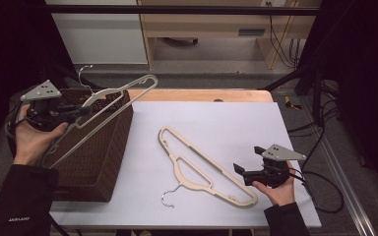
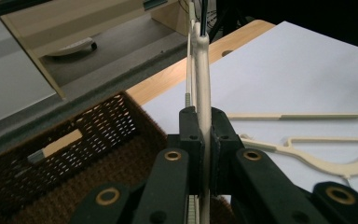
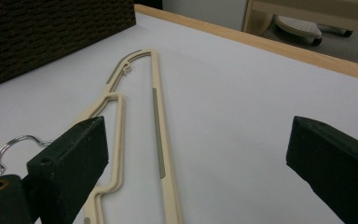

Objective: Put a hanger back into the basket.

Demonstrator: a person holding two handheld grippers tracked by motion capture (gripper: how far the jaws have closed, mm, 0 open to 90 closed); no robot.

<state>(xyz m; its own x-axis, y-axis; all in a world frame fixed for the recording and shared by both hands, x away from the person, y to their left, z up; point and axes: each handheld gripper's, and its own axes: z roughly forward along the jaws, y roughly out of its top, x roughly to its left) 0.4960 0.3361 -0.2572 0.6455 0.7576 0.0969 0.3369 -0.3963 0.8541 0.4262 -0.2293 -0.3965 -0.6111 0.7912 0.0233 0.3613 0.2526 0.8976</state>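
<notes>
Cream plastic, flat and thin, with a steel hook: that is the hanger point(image 1: 109, 101) my left gripper point(image 1: 81, 111) is clamped on by one edge, held tilted above the wicker basket point(image 1: 106, 157). A second hanger point(image 1: 204, 167), same cream with grey strips, lies flat on the white bench point(image 1: 236, 123), just beside my right gripper point(image 1: 237, 169), jaws apart.

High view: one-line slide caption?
Left gripper holds a cream hanger over the wicker basket; right gripper, fingers open, beside a second hanger.
</notes>
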